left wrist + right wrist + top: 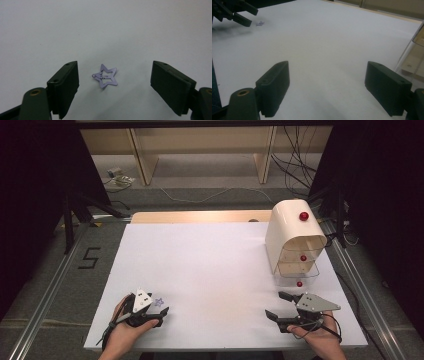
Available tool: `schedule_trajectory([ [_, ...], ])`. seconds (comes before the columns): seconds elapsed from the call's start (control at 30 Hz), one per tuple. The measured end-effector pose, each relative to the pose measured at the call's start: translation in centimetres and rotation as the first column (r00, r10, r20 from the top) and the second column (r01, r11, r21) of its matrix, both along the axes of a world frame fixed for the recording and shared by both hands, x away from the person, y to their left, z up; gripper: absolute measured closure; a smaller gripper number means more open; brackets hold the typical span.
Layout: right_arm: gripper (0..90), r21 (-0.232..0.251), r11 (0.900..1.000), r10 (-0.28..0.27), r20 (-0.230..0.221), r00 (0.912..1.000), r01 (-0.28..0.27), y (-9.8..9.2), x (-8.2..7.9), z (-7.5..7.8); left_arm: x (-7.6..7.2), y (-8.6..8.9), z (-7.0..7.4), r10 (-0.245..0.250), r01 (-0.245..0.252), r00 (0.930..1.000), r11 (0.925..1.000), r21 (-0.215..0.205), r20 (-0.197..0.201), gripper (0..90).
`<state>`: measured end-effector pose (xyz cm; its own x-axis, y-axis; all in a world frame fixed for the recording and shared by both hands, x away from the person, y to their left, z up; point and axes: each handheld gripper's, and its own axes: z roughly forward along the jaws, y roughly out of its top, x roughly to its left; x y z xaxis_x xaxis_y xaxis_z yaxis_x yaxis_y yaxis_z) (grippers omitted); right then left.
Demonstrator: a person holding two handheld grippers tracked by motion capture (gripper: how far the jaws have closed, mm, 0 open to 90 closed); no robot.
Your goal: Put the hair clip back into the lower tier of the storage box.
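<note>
— What do you see, biggest first?
— I see the white table (215, 265), then the cream drawer unit (292, 240) at upper right.
— Grippers?
— My left gripper (156, 312) and right gripper (279, 306) are both released, at the bottom corners.
— The clip?
— The purple star hair clip (106, 75) lies flat between my left jaws, untouched.

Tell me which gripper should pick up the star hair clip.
Left. The left gripper is open with the star hair clip lying on the table between its jaws. The right gripper sits across the table, near the drawer unit.
</note>
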<state>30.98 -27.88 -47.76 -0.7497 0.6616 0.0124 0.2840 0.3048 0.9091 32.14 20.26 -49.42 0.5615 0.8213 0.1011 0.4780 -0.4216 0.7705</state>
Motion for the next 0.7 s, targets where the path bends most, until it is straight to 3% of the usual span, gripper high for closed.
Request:
schedule_trajectory([
  [0.1,20.5,0.0,1.0,0.001,-0.001,1.0,-0.001,0.0,0.0,0.0,0.2,-0.1,-0.1,0.011,-0.011,0.9999,0.9999,0.002,-0.01,24.9],
  [0.53,20.5,-0.001,1.0,0.005,0.0,1.0,-0.005,0.0,0.0,0.0,1.9,-0.2,-0.9,0.05,-0.056,0.9943,0.9968,-0.057,-0.095,31.6],
  [0.7,20.5,0.0,1.0,0.005,0.0,1.0,-0.005,0.0,0.0,0.0,2.0,-0.1,-0.8,0.073,-0.08,0.9921,0.9944,-0.069,-0.102,35.5],
])
